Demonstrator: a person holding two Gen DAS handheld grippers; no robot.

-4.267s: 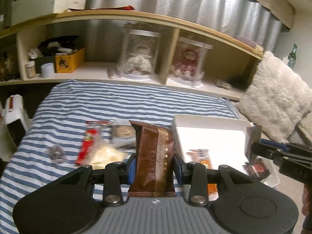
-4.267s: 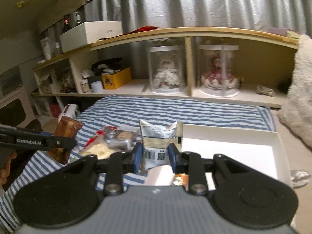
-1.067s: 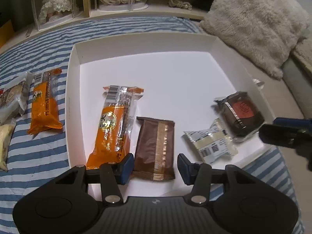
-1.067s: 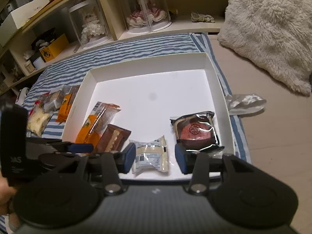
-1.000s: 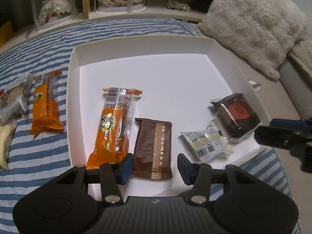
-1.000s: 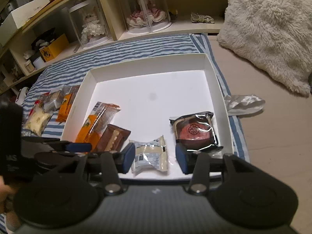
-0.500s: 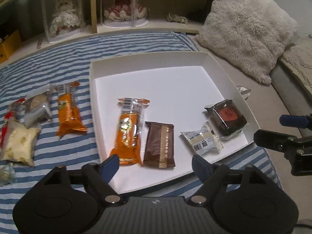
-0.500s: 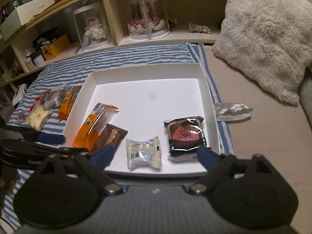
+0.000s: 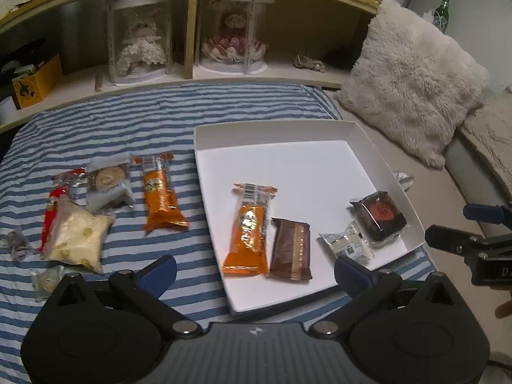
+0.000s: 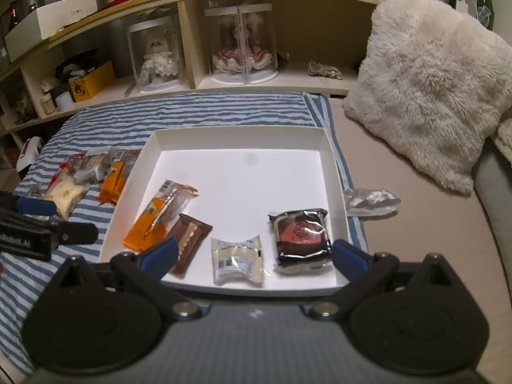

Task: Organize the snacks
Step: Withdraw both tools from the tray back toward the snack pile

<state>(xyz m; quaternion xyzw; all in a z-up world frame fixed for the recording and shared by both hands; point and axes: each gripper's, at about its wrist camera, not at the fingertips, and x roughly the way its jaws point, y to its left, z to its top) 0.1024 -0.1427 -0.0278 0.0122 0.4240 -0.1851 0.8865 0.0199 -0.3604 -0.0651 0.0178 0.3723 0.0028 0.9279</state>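
Observation:
A white tray [image 9: 275, 128] lies on the striped bedspread and also shows in the right wrist view [image 10: 236, 137]. In it lie an orange bar [image 9: 249, 230], a brown bar [image 9: 291, 252], a small silver packet [image 9: 347, 244] and a dark packet with a red disc [image 9: 379, 212]. Several loose snacks lie left of the tray, among them an orange bar [image 9: 160, 195] and a pale yellow bag [image 9: 76, 240]. My left gripper [image 9: 254, 273] is wide open and empty, above the tray's near edge. My right gripper [image 10: 254, 254] is wide open and empty, over the silver packet [image 10: 238, 259].
A fluffy white pillow [image 9: 412, 80] leans at the right. A shelf with two doll cases [image 9: 140, 41] runs along the back. A crumpled silver wrapper [image 10: 371, 201] lies right of the tray. A green bottle [image 10: 484, 0] stands at the far right.
Both grippers let go of their snacks in the tray, opened wide, and pulled back and up. The brown bar and silver packet now lie in the tray.

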